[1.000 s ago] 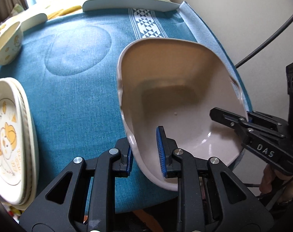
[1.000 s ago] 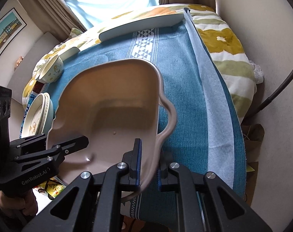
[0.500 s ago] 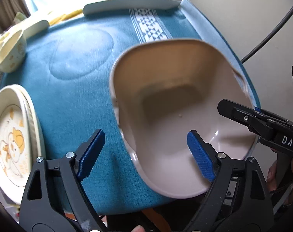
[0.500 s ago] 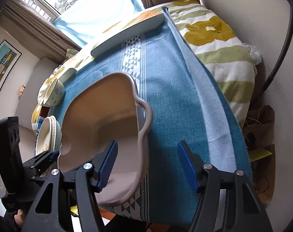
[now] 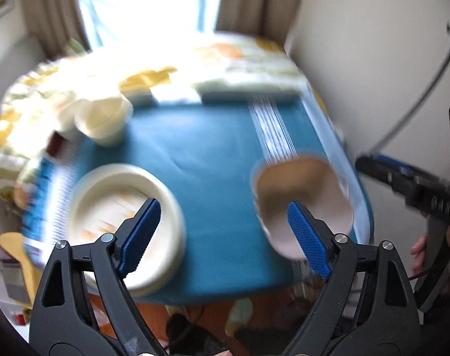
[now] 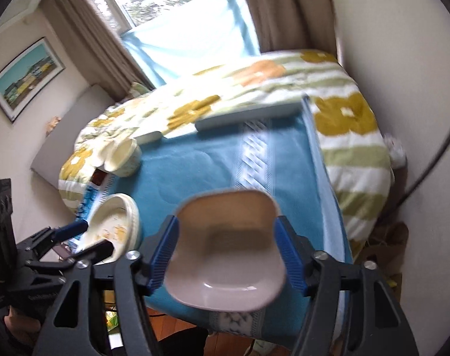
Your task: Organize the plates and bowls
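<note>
A beige square bowl (image 5: pixel 302 201) sits on the blue cloth (image 5: pixel 213 160) near its front right corner; it also shows in the right wrist view (image 6: pixel 227 246). A stack of cream plates (image 5: pixel 121 222) lies at the front left, also in the right wrist view (image 6: pixel 115 225). A small cream bowl (image 5: pixel 103 121) stands at the back left, also in the right wrist view (image 6: pixel 124 157). My left gripper (image 5: pixel 225 237) is open and empty, pulled back above the table's front edge. My right gripper (image 6: pixel 227 255) is open, its jaws on either side of the beige bowl in the image. Both views are motion-blurred.
A flat white tray (image 6: pixel 248 115) lies along the cloth's far edge. A flowered bedspread (image 6: pixel 343 115) lies behind and to the right of the table. A wall (image 5: pixel 373 59) stands close on the right. Books and clutter (image 5: pixel 35 195) sit at the left edge.
Both grippers opened and let go of the beige bowl, which now rests on the cloth. Both have pulled back and up, so more of the table and room shows.
</note>
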A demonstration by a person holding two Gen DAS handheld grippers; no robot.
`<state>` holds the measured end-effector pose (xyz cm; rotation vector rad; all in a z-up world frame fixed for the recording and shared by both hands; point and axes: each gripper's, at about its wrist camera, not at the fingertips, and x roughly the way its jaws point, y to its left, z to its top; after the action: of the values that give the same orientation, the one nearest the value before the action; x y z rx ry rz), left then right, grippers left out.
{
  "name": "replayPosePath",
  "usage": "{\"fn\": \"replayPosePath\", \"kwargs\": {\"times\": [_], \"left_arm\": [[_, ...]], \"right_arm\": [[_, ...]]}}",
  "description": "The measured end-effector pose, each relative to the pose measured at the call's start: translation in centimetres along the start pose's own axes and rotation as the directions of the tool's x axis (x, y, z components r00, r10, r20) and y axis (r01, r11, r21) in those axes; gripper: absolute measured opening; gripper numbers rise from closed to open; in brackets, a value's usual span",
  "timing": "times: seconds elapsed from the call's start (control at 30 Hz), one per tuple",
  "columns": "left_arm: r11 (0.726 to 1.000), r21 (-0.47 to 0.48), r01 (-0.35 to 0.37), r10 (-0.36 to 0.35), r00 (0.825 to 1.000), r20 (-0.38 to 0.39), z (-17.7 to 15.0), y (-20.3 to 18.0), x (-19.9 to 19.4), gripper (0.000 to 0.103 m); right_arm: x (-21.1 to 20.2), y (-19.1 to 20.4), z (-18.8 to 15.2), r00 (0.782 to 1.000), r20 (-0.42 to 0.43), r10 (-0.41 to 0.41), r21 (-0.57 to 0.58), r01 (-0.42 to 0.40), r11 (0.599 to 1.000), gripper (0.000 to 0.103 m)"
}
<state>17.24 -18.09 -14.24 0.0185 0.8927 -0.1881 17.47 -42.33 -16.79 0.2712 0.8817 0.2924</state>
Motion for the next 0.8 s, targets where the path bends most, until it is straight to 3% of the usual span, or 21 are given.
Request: {"fn": "replayPosePath", "kwargs": {"times": [0.03,0.07,0.13,0.2,0.33,0.6,0.7,0.73,0.8], "left_arm": [[1.0,-0.009,-0.026,0.027,0.999,0.042,0.6,0.8,-1.2,0.103],[0.998,-0.02,-0.057,0.058,0.994,0.093,1.1,1.8,-2.5,0.103],[0.996,-0.025,-0.08,0.082,0.989,0.121,2.1,3.8,-3.1,0.103],[0.994,-0.043,-0.101,0.104,0.991,0.087,2.9,6.1,-2.5,0.103],[0.992,-0.094,-0.089,0.095,0.994,0.055,3.7,11.2,-1.9,0.103],[0.965,-0.262,-0.016,0.008,0.999,-0.033,6.6,22.1,3.4,0.102],[0.949,-0.315,0.021,-0.045,0.997,-0.069,7.8,25.2,6.9,0.093],[0.944,-0.328,0.034,-0.065,0.994,-0.084,8.2,26.0,8.1,0.086],[0.937,-0.344,0.061,-0.111,0.986,-0.127,8.9,27.5,11.2,0.077]], "right_arm": [[-0.1,1.0,0.6,1.0,0.019,0.011,-0.02,-0.01,1.0,0.098],[-0.3,2.3,1.3,0.999,0.046,0.023,-0.048,-0.021,0.999,0.102],[-0.1,4.5,2.3,0.995,0.093,0.043,-0.096,-0.034,0.995,0.102],[0.5,6.9,3.3,0.989,0.134,0.056,-0.15,-0.035,0.988,0.102],[3.7,11.0,5.5,0.999,0.043,0.018,-0.23,-0.008,0.973,0.102],[12.1,16.6,9.2,0.998,-0.045,0.034,-0.169,-0.041,0.985,0.102],[16.6,17.9,10.1,0.995,-0.1,0.03,-0.127,-0.043,0.991,0.102],[18.1,18.2,10.3,0.992,-0.121,0.02,-0.121,-0.035,0.992,0.1],[21.3,18.4,10.6,0.987,-0.163,0.007,-0.103,-0.024,0.994,0.094]]}}
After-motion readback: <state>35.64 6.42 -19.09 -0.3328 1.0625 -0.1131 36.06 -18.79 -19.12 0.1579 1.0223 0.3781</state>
